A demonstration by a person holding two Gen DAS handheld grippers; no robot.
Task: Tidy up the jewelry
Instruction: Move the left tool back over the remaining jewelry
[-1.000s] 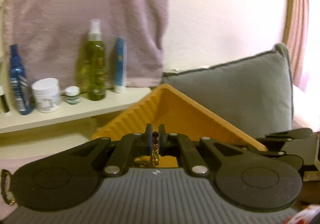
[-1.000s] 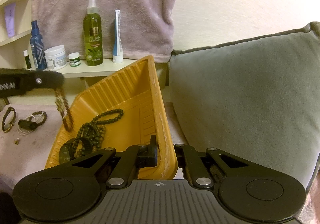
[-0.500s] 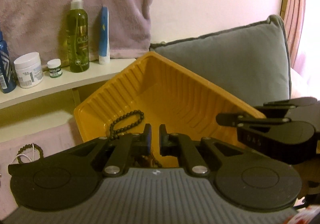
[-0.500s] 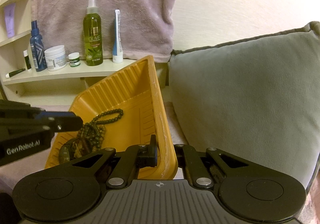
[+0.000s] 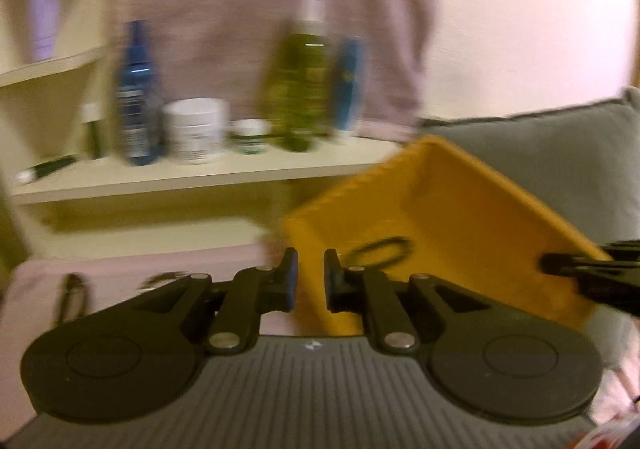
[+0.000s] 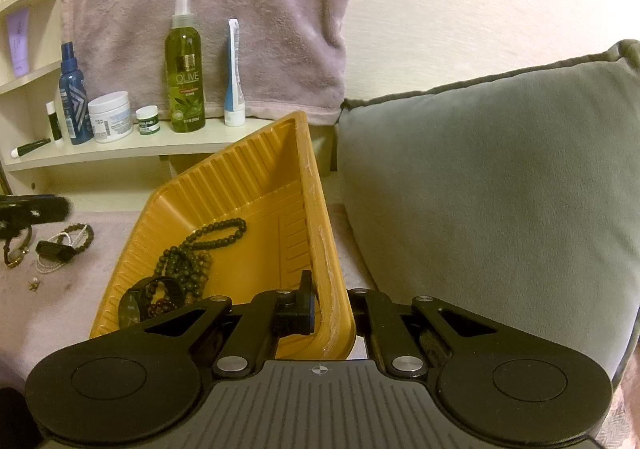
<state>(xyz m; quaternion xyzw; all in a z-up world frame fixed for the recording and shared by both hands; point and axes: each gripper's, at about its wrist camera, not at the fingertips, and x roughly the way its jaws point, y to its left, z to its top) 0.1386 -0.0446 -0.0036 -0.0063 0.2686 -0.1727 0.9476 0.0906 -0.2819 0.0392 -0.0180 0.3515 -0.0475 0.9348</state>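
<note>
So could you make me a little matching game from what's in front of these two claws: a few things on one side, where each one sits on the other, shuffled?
Things:
1. green spray bottle
2. dark bead necklace
3. pearl strand
4. right claw

Places:
A. lying inside the yellow tray
B. clamped on the yellow tray's rim
C. standing on the shelf
D. lying on the pink cloth left of the tray

Pairs: 1-C, 2-A, 3-D, 4-B
</note>
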